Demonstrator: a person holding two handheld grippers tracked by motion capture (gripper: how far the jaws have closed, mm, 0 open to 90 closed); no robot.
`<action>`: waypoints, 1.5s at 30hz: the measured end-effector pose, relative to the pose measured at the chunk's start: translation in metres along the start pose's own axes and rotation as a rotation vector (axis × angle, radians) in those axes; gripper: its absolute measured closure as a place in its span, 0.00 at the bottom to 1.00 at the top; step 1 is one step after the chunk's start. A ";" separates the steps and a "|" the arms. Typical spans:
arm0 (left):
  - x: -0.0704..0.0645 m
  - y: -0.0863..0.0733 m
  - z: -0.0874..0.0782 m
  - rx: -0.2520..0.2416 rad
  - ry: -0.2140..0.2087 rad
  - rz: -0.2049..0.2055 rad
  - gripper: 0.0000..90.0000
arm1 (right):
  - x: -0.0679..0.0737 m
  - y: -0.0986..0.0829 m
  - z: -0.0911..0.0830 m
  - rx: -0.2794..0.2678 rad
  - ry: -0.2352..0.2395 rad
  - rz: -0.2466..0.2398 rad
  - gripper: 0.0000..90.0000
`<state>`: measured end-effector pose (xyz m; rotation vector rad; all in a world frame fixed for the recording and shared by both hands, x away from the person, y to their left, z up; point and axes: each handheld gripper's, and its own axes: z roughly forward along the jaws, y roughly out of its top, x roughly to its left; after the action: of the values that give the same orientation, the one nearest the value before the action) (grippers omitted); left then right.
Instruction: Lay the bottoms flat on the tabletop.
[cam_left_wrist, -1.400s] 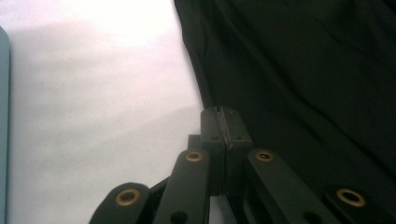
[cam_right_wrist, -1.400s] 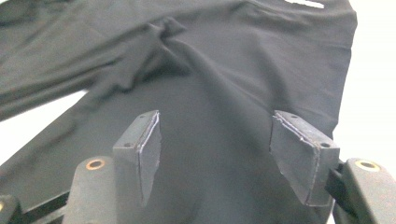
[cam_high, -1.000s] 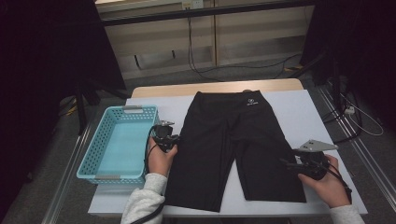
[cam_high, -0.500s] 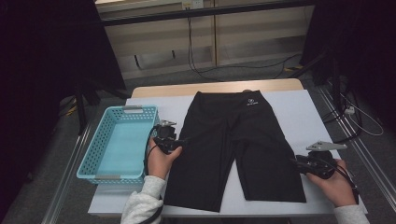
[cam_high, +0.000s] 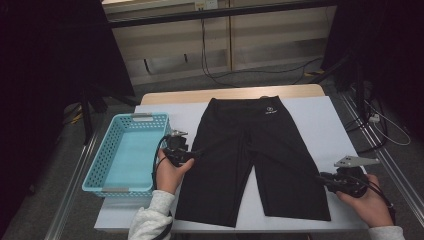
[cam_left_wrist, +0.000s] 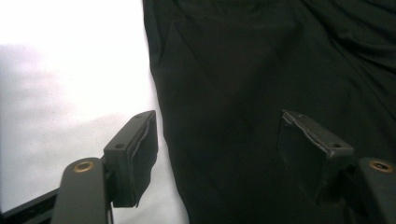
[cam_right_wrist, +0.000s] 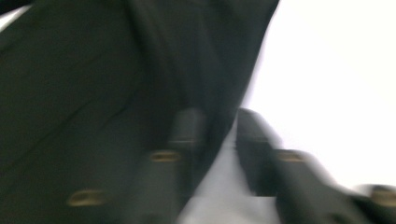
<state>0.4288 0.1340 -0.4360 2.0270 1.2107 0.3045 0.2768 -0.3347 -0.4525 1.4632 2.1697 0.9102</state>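
Black shorts (cam_high: 250, 160) are spread on the white-covered table (cam_high: 320, 120), flanked by the released left tool (cam_left_wrist: 219, 144) and the nearly clenched right tool (cam_right_wrist: 219, 135) at the hem edge.

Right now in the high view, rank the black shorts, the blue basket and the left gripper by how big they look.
1. black shorts, clearly largest
2. blue basket
3. left gripper, smallest

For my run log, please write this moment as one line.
left gripper: open, astride left edge of black stretchy shorts | right gripper: nearly closed at right leg edge, blurred | light blue plastic basket: empty
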 end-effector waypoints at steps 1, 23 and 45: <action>0.000 0.000 0.000 0.005 -0.004 0.001 0.31 | 0.001 0.001 0.000 -0.008 0.007 -0.005 0.71; -0.002 -0.005 -0.006 0.016 0.011 0.060 0.24 | 0.107 0.054 0.056 -0.086 0.272 -0.176 0.56; -0.002 -0.004 -0.006 0.022 0.012 0.067 0.24 | 0.134 0.038 0.047 0.031 0.341 -0.307 0.98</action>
<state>0.4220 0.1365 -0.4349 2.0907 1.1600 0.3380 0.2794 -0.1873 -0.4533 0.9996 2.5694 1.0769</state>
